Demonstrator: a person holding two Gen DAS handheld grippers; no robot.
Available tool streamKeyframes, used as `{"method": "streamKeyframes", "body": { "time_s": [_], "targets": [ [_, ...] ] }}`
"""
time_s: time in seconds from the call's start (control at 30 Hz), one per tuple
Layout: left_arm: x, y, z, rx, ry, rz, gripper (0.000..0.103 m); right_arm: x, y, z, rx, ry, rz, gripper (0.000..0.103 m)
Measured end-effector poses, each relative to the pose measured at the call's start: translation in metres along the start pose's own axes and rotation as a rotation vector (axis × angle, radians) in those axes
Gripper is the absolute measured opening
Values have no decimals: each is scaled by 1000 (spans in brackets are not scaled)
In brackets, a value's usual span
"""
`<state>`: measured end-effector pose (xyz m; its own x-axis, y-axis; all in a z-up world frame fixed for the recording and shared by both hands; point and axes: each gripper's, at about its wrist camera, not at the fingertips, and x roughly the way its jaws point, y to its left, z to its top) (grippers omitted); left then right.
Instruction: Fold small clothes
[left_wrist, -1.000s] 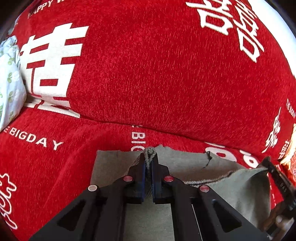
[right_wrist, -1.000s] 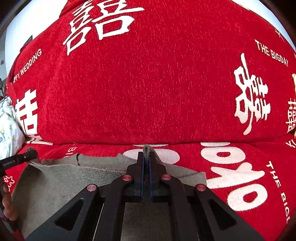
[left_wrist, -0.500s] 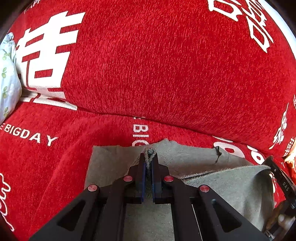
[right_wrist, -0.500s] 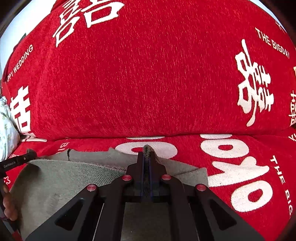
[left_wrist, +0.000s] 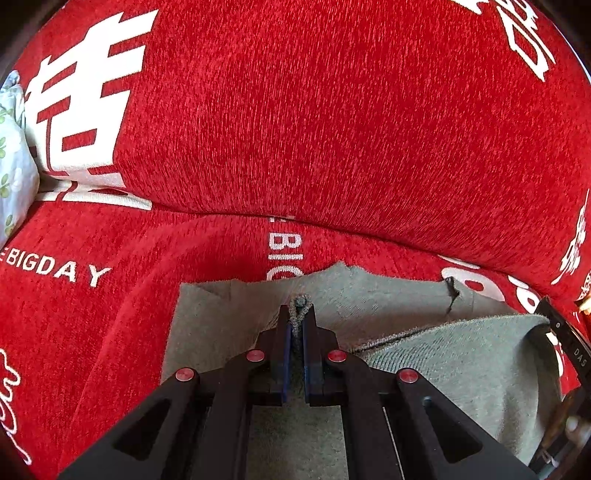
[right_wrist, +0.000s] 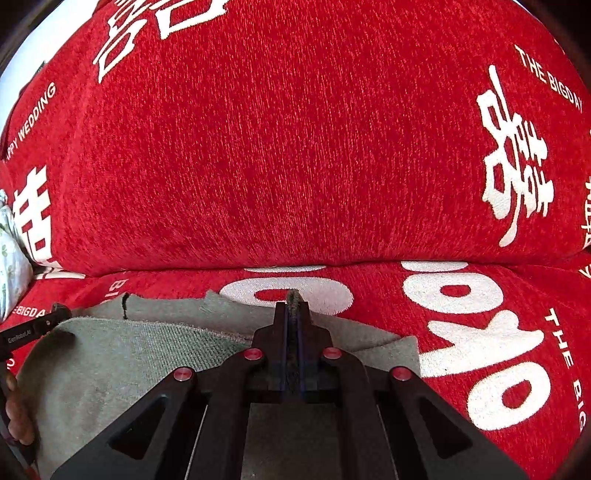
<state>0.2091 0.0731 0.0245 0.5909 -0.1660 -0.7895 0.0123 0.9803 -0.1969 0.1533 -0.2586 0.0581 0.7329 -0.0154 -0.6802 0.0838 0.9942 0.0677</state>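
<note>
Both hand-held grippers lowered, left hand-held gripper (left_wrist: 300, 314) and right hand-held gripper (right_wrist: 293, 310) clamped on grey-green garment (left_wrist: 461, 354), red sofa cover (left_wrist: 314, 129)

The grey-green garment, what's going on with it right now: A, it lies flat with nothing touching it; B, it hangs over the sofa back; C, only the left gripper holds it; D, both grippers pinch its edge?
D: a bunched bit of the grey-green garment sits pinched in the left gripper, and another in the right gripper, over the red sofa cover.
</note>
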Motion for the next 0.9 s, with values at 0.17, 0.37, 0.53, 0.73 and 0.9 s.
{"method": "streamKeyframes", "body": {
  "time_s": [0.17, 0.37, 0.53, 0.73, 0.9],
  "targets": [
    [9, 1, -1, -3, 29, 6, 6, 8, -2, -2, 7, 24, -3, 4],
    [19, 4, -4, -16, 57, 1, 6, 17, -5, -3, 21, 63, -3, 4],
    [21, 4, -3, -13, 58, 1, 6, 22, -6, -4, 23, 79, -7, 4],
    [29, 3, 1, -7, 76, 13, 6, 33, -12, -5, 50, 127, -3, 4],
    [29, -2, 1, 14, 80, -16, 38, 46, -15, -5, 68, 201, 51, 8]
  ]
}}
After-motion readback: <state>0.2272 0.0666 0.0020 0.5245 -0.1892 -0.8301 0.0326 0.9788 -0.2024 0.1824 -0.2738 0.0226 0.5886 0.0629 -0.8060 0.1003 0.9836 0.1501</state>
